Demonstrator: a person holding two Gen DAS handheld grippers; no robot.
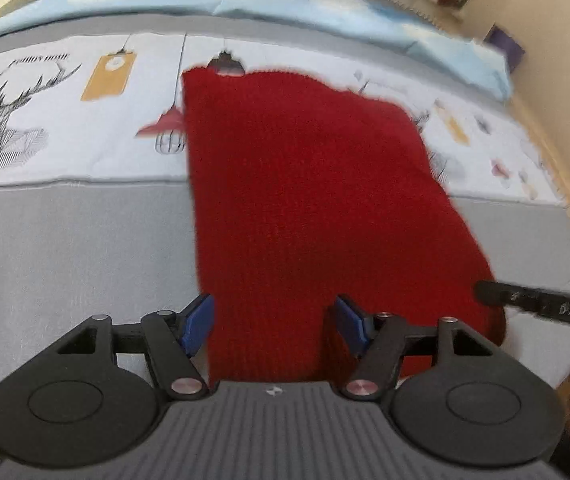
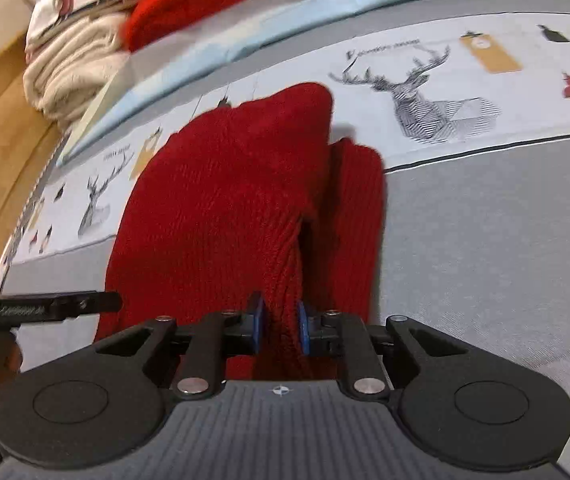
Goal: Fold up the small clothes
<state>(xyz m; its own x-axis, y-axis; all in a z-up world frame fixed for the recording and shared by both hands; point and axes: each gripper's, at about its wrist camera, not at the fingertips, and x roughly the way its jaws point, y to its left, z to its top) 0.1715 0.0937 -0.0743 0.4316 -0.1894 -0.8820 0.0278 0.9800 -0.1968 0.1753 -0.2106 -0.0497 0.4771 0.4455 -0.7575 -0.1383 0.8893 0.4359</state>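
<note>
Right gripper (image 2: 279, 326) pinches a bunched ridge of the red knit (image 2: 225, 200) between its blue pads (image 2: 256, 324), at the garment's near edge. Left gripper (image 1: 273, 326) stands spread, pads either side of the near hem without clear contact. Knit lies on the grey bed cover (image 2: 485, 240), far end reaching the deer-print band (image 1: 45, 112). Risks, as judgement: the one-sided hold may drag the garment askew and crease the fold; the thick, stretchy ridge may slip from the pads; the left gripper, if closed too shallow, may miss the hem.

Coarse red knit garment (image 1: 305, 200) on matt grey woven bedcover (image 1: 77, 248)
</note>
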